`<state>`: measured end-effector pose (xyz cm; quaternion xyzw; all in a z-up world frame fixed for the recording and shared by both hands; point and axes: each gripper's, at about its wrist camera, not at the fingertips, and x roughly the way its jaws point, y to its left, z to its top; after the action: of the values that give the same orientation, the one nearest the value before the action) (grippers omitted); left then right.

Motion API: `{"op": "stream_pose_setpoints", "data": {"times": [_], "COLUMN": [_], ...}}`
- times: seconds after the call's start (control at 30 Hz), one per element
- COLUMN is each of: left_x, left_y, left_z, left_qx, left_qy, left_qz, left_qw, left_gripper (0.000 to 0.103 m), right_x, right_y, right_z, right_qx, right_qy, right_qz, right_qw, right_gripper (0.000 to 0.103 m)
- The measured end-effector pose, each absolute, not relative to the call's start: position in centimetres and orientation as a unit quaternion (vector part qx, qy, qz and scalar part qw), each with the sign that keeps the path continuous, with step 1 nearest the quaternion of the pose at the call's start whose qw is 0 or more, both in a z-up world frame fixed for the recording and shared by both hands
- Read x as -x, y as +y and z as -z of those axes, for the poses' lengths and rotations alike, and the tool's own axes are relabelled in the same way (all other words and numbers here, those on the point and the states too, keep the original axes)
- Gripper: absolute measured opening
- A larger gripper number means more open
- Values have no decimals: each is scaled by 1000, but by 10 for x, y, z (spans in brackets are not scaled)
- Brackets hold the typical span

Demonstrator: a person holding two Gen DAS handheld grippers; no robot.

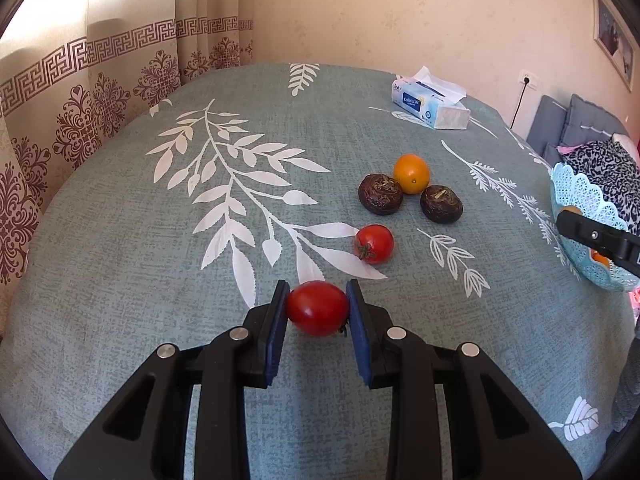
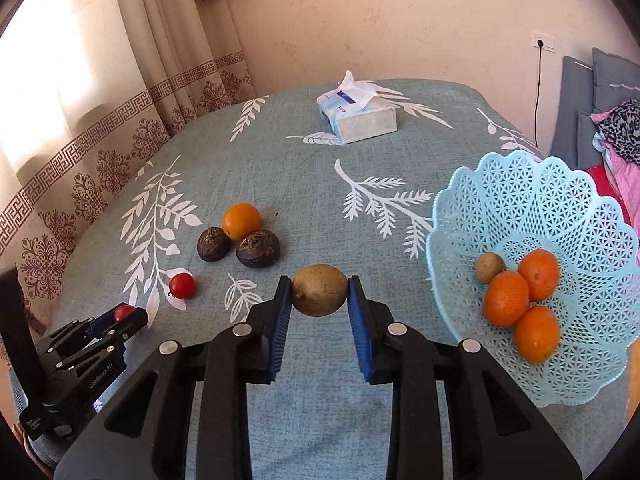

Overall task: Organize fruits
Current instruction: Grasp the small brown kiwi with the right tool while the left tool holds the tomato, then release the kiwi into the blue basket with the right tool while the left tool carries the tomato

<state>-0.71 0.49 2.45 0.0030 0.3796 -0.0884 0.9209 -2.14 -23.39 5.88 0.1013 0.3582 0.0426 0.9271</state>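
My left gripper (image 1: 318, 304) is shut on a red tomato (image 1: 317, 309) just above the tablecloth; it also shows in the right wrist view (image 2: 124, 314). My right gripper (image 2: 319, 292) is shut on a brown kiwi-like fruit (image 2: 319, 290), held above the cloth left of the light blue basket (image 2: 532, 200). The basket holds three oranges (image 2: 506, 298) and a small brown fruit (image 2: 489, 267). On the cloth lie a second tomato (image 1: 374, 243), a small orange (image 1: 411, 173) and two dark brown fruits (image 1: 380, 193).
A tissue pack (image 1: 430, 104) sits at the far side of the table. The tablecloth (image 1: 160, 260) is grey-green with white leaves. Curtains hang at the left. A grey sofa with patterned cloth (image 1: 608, 168) stands beyond the right edge.
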Motion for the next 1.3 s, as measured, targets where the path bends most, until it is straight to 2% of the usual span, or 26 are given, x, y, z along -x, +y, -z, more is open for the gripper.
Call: {"op": "stream_pose_setpoints", "data": {"times": [0.37, 1.0, 1.13, 1.3], "left_x": [8, 16, 17, 17], "left_y": [-1, -45, -57, -77], "left_z": [-28, -55, -60, -66], "left_qx": [-9, -32, -39, -49], "left_qy": [383, 361, 357, 351], "left_qz": [88, 132, 143, 163], "left_qw": [919, 923, 922, 920], "left_gripper": [29, 29, 29, 29], "right_x": [48, 69, 71, 74], "right_y": [-286, -371, -383, -385], "right_z": [-71, -60, -60, -63], "right_qx": [-130, -200, -218, -221], "right_qy": [334, 324, 319, 312], "right_qz": [7, 96, 109, 115], "right_qw": [933, 920, 916, 917], "right_gripper": [29, 30, 40, 41]}}
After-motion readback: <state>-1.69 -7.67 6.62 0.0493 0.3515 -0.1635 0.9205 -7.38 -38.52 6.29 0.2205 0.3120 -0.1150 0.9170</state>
